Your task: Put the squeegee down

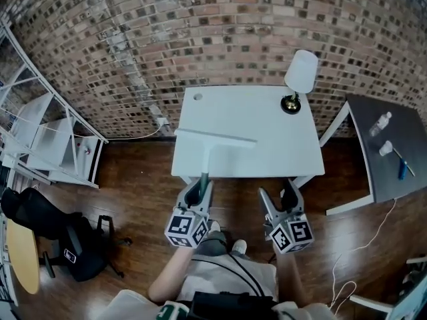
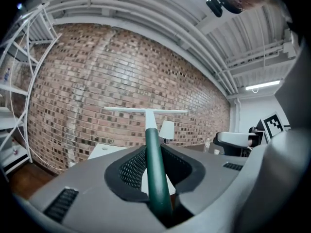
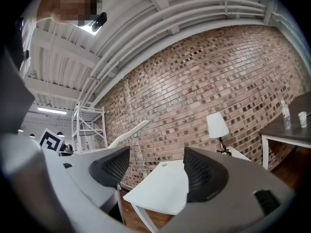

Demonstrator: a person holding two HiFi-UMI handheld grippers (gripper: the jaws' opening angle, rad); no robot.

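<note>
The squeegee [image 1: 212,142] has a dark green handle, a white shaft and a long white blade. It points away from me over the near edge of the white table [image 1: 267,145]. My left gripper [image 1: 202,184] is shut on the green handle [image 2: 155,169], and the blade [image 2: 145,111] stands crosswise in front of the brick wall. My right gripper [image 1: 283,199] hangs beside it, just short of the table's front edge. Its jaws are open with nothing between them [image 3: 155,171]; past them lie the table [image 3: 160,191] and the squeegee blade [image 3: 127,133].
A white-shaded lamp [image 1: 298,79] stands at the table's far right corner. A dark grey table [image 1: 393,172] at the right carries a bottle, a cup and a blue tool. A white shelf rack [image 1: 40,139] stands at the left, a black bag [image 1: 73,245] on the wooden floor.
</note>
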